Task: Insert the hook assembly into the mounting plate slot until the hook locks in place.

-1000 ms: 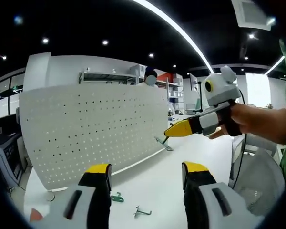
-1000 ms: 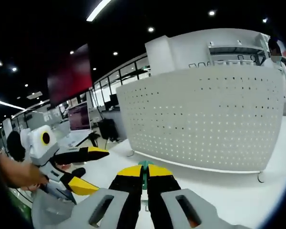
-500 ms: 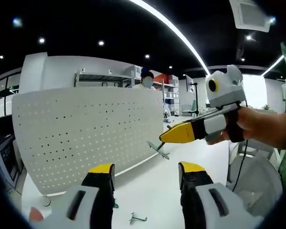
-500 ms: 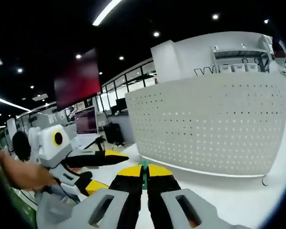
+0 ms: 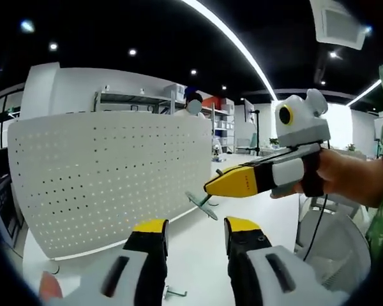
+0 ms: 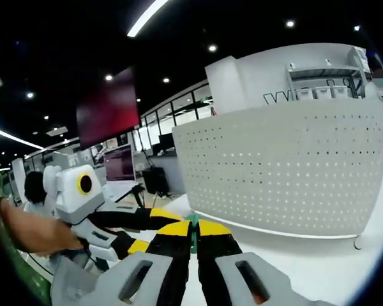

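The white perforated mounting plate (image 5: 108, 172) stands upright on the white table (image 5: 198, 255); it is also seen in the right gripper view (image 6: 293, 166). My right gripper (image 6: 193, 224) is shut on a green-grey hook (image 6: 193, 219). In the left gripper view the right gripper (image 5: 209, 188) comes in from the right, held by a hand, with the hook (image 5: 200, 204) hanging from its tip just short of the plate's right edge. My left gripper (image 5: 196, 227) is open with nothing between its jaws. It also appears low on the left (image 6: 154, 229).
A loose hook (image 5: 174, 294) lies on the table below my left jaws. A white round mesh object (image 5: 332, 245) stands at the right. A person (image 5: 193, 102) stands behind the plate. A dark red screen (image 6: 108, 108) hangs at the back left.
My right gripper has carried the hook leftward, nearer the plate's edge. My left gripper's jaws have drawn closer together, and its view has shifted.
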Tool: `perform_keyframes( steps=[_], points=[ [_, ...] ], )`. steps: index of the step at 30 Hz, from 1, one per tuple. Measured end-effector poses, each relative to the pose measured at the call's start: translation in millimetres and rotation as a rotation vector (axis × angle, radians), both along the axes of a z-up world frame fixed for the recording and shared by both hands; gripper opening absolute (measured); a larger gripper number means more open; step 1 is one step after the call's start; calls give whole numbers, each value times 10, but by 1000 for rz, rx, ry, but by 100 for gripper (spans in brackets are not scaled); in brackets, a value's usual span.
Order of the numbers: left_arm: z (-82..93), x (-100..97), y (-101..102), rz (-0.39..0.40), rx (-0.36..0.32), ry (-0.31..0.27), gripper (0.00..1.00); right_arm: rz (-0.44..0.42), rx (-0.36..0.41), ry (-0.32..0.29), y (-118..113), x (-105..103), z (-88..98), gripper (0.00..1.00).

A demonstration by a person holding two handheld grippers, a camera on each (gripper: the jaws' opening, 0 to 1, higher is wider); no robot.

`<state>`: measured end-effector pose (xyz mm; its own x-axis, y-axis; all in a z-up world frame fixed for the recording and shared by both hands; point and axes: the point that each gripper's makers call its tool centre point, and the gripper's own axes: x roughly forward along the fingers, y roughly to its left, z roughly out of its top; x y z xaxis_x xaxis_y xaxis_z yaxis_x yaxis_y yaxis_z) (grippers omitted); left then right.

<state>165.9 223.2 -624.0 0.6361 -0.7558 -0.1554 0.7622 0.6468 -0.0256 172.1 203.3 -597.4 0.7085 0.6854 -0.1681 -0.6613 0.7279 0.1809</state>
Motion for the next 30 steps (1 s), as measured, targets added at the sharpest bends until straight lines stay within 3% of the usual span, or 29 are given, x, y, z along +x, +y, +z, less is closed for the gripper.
perform_keyframes(
  steps=[7, 30],
  points=[
    [-9, -30, -27, -14, -14, 30, 21, 7, 1, -2, 31, -21, -8, 1],
    [-31, -90, -87, -45, -21, 58, 8, 17, 5, -3, 85, -62, -55, 1]
  ],
)
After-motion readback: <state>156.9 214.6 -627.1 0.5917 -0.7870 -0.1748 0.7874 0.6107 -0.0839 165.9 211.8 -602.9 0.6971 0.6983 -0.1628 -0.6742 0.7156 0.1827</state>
